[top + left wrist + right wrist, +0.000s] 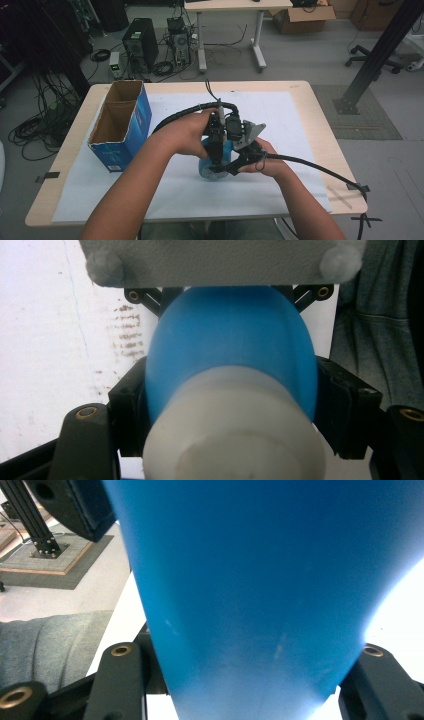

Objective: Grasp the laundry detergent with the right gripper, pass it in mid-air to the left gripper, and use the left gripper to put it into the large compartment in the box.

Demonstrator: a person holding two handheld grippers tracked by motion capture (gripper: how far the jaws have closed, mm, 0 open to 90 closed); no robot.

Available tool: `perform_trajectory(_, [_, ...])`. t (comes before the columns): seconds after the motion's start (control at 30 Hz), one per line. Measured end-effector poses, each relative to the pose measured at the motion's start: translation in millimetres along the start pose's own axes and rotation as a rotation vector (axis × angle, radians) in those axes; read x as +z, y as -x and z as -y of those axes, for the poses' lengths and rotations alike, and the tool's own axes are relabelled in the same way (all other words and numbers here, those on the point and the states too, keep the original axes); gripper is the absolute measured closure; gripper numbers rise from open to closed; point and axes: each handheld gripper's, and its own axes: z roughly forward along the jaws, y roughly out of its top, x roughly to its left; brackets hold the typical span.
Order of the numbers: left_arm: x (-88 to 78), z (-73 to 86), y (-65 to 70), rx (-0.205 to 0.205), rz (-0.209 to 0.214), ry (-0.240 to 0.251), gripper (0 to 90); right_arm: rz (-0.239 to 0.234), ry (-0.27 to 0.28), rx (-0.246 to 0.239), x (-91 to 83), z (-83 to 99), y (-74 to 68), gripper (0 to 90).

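From the high view, the table [310, 107] is covered by a white sheet [285, 130] that stops short of the wooden rim on all sides. An open blue cardboard box [122, 125] stands at the left, near that edge; the sheet to the right of the hands and toward the far edge lies bare, leaving room there. Both forearms come in from the bottom and meet near the table's middle. The left hand [187, 132] holds the left gripper [217, 150] pointing steeply down, and the right hand [262, 160] brings the right gripper [235, 162] in low from the right side, its cable trailing off over the right edge. Between them, resting on the sheet, sits a blue bottle [210, 162], mostly hidden by the tools.

In the left gripper view, the bottle [230, 355] is seen end-on, a smooth blue body with a white cap [230, 435] nearest the camera (blurred by closeness). Both black jaws press against its sides, partly spread, closed to the bottle's width. The white sheet [45, 340] lies behind.

In the right gripper view, the bottle's blue wall [260, 590] tapers down between the two jaws, which sit against either flank, so this gripper also clamps it. A grey sleeve [45, 640] shows at lower left.
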Motion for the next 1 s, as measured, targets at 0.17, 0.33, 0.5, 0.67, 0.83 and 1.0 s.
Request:
perform_trajectory(0.17, [0.2, -0.1, -0.4, 0.000, -0.006, -0.001, 31.5, -0.001, -0.001, 0.000, 0.4, 0.2, 0.0, 43.7])
perform_trajectory(0.33, [0.4, -0.2, -0.7, -0.003, -0.021, -0.003, 36.0, -0.002, -0.001, -0.002, 0.6, 0.4, 0.0, 43.7])
perform_trajectory(0.5, [0.6, -0.8, -0.8, -0.006, -0.027, -0.006, 37.3, 0.003, -0.001, -0.004, 0.7, 0.7, 0.4, 43.8])
perform_trajectory(0.67, [0.0, -0.3, -0.6, -0.010, -0.029, -0.005, 37.8, 0.007, -0.003, -0.004, 0.5, 0.3, 0.5, 43.8])
perform_trajectory(0.83, [-0.3, -0.1, -2.1, -0.019, -0.013, -0.020, 38.2, 0.000, 0.003, -0.006, 1.0, 0.1, 0.4, 43.8])
perform_trajectory(1.0, [-1.3, -0.4, -2.1, -0.020, -0.014, -0.022, 38.3, 0.000, 0.006, -0.004, 0.3, 0.0, 0.5, 43.8])
